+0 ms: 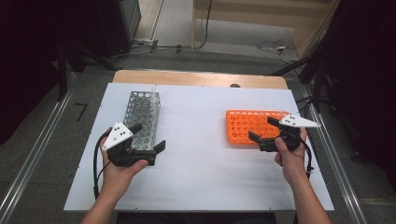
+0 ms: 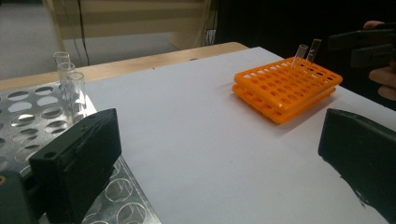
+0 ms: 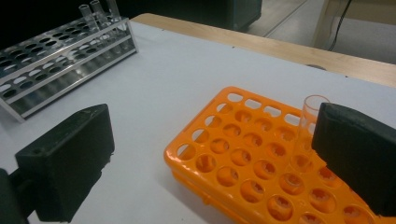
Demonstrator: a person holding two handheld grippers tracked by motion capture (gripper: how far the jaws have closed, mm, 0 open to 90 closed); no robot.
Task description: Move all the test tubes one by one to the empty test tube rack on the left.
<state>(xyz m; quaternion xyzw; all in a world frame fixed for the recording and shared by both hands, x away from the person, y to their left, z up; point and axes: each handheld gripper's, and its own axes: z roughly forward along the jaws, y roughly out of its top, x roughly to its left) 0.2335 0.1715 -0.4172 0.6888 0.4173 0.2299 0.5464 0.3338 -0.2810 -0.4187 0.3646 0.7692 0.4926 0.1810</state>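
We saw the left gripper released over the metal rack, right gripper released above the orange rack, perhaps two tubes in it.

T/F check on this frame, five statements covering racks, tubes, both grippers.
1. The orange rack lies on the person's right side of the table. True.
2. The metal rack holds no tubes. False: three clear tubes stand at its far end.
3. The left gripper is shut on a tube. False: its fingers are apart with nothing between them.
4. Two tubes stand in the orange rack. True.
5. The right gripper is open. True.
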